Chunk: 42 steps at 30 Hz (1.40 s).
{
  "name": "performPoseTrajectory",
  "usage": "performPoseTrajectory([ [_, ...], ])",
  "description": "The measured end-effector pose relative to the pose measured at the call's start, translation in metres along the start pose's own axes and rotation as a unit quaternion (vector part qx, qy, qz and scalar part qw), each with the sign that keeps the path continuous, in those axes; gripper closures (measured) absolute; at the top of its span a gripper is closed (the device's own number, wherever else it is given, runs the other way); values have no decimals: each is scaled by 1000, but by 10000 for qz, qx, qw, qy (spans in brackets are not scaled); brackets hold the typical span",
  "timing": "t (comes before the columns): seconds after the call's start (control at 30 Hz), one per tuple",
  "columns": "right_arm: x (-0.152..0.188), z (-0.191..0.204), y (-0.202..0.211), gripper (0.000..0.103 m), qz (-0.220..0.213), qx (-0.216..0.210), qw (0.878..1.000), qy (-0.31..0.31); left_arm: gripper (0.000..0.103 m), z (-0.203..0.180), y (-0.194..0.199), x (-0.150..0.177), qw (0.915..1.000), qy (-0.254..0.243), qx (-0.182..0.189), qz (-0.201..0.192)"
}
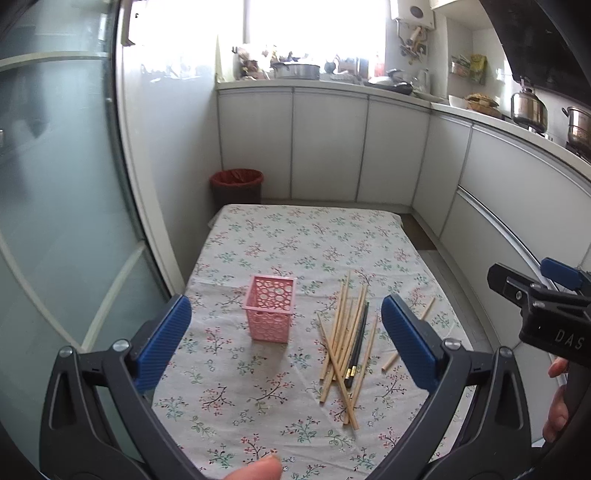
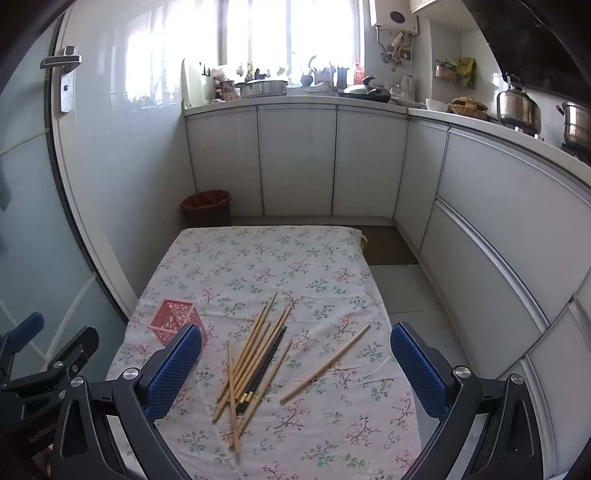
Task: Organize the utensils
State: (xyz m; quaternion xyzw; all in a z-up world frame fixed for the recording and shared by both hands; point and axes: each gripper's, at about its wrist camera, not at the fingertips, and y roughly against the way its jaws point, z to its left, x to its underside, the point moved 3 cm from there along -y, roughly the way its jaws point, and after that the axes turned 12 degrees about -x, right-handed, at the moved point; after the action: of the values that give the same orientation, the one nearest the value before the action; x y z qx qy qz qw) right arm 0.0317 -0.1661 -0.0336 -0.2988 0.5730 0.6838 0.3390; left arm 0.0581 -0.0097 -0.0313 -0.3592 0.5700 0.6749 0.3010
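Both claws hang above the table with jaws spread wide and empty. The left claw [image 1: 286, 339] frames the pink basket [image 1: 270, 312], upright ahead between its pads, likely to steady it. The right claw [image 2: 295, 363] frames the chopsticks [image 2: 255, 363], heaped just ahead, one stray chopstick [image 2: 325, 363] toward its right pad.

A floral tablecloth [image 2: 266, 258] spreads ahead of the claw; beyond its far edge, to the left, stands a red-lined waste bin [image 2: 206, 207] against white cabinet doors [image 2: 296, 158]. Farther ahead, a cluttered countertop [image 2: 295, 99] runs under a bright window [image 2: 288, 33]. Far right, a steel kettle [image 2: 517, 109] sits beside a pot [image 2: 576, 123]. At left, a door handle [image 2: 63, 72].
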Motion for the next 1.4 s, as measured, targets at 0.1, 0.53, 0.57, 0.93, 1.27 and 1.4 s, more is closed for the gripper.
performPoseTrajectory([
  [0.1,-6,-6,-9,0,135,-62,9999,-84,1,-8,-12,-5,9998,-22,173,50],
  [0.53,-9,-74,-97,0,1089,177,9916,-678,6,-69,-108,-5,9813,-466,1129,1485],
  [0.57,-5,-80,-105,0,1163,174,9903,-743,9,-75,-118,-1,9784,-513,1163,1632],
  [0.93,40,-130,-179,9,2091,-437,9669,-1399,76,-108,-212,52,9586,-692,621,2691],
  [1.27,58,-163,-212,17,2271,-547,9571,-1711,80,-120,-256,77,9486,-783,220,3058],
  [1.4,61,-175,-218,17,2272,-526,9548,-1844,82,-127,-267,82,9461,-825,113,3129],
])
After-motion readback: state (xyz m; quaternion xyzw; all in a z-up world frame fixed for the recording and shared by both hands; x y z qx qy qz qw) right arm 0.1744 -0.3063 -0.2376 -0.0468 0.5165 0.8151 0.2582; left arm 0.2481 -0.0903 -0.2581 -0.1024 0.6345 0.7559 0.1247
